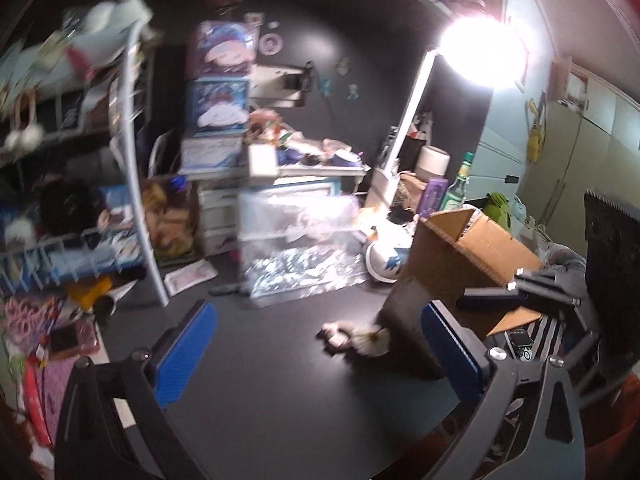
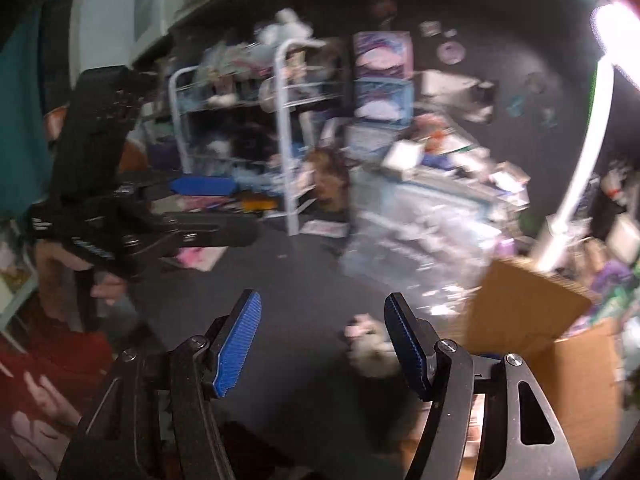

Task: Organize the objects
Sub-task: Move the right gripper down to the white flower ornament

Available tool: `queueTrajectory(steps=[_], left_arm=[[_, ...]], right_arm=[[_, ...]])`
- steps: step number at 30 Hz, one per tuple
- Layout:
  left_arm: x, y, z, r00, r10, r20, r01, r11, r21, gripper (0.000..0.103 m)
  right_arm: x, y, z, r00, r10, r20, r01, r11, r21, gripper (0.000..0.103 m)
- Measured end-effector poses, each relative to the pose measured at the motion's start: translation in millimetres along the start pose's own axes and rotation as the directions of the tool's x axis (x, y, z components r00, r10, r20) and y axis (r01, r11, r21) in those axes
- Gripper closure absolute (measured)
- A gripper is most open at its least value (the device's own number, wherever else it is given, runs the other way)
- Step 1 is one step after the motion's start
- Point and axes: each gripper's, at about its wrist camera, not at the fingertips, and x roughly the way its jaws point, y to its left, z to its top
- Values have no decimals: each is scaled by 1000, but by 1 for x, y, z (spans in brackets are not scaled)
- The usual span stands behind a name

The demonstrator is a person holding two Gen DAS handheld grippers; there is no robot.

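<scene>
1. The left claw (image 1: 316, 344) is held wide open and empty above the dark desk (image 1: 280, 400).
2. The right claw (image 2: 322, 344) is likewise spread, nothing gripped.
3. A small pale toy (image 2: 370, 346) lies on the desk just ahead of the right claw, near its right finger — probably the next pick.
4. A box (image 2: 524, 308) is stood open to the right, likely for sorted items.

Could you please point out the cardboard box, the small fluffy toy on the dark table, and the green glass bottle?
cardboard box (image 1: 472, 252): left wrist view, on its brown outer side wall.
small fluffy toy (image 1: 356, 338): left wrist view, on its pale furry body.
green glass bottle (image 1: 458, 188): left wrist view, on its labelled body.
</scene>
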Motion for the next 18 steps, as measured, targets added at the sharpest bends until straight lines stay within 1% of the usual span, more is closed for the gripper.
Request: queueTrajectory(steps=[3,5,6,7,8,9,10,11,13,17,18], left_arm=[[1,12,-15,1000,0,-4,0,1000,-13,1],[3,17,-23,1000,-8,-12,7,1000,-14,2],[5,19,-27,1000,-13,-18,13,1000,-14,2],[7,21,-31,999,-20,-25,20,1000,-17,2],[9,24,-36,999,-27,-33,26,999,-23,2],[10,27,-38,999,-31,-39,30,999,-28,2],[11,29,-40,999,-33,-42,32,999,-33,2],[12,31,-41,999,-34,-42,32,999,-37,2],[12,34,-43,999,-33,-41,31,999,-43,2],[11,37,-44,999,-34,-36,32,998,-47,2],[11,38,-44,999,-34,-36,32,998,-46,2]], right_arm=[[24,12,-10,999,30,-36,-28,999,40,42],[47,12,-21,996,21,-86,-14,997,79,42],[56,10,-26,994,0,-106,9,996,89,42],[70,8,-34,988,-76,-133,86,994,72,42],[77,6,-38,981,-127,-145,136,989,55,42],[91,2,-46,962,-218,-166,226,974,26,42],[100,-2,-51,947,-266,-180,273,962,13,42],[105,-5,-54,938,-293,-187,300,954,5,43],[120,-12,-61,910,-361,-203,362,932,-33,44],[136,-17,-64,876,-432,-213,421,902,-99,50],[138,-19,-64,873,-439,-215,427,899,-100,52]])
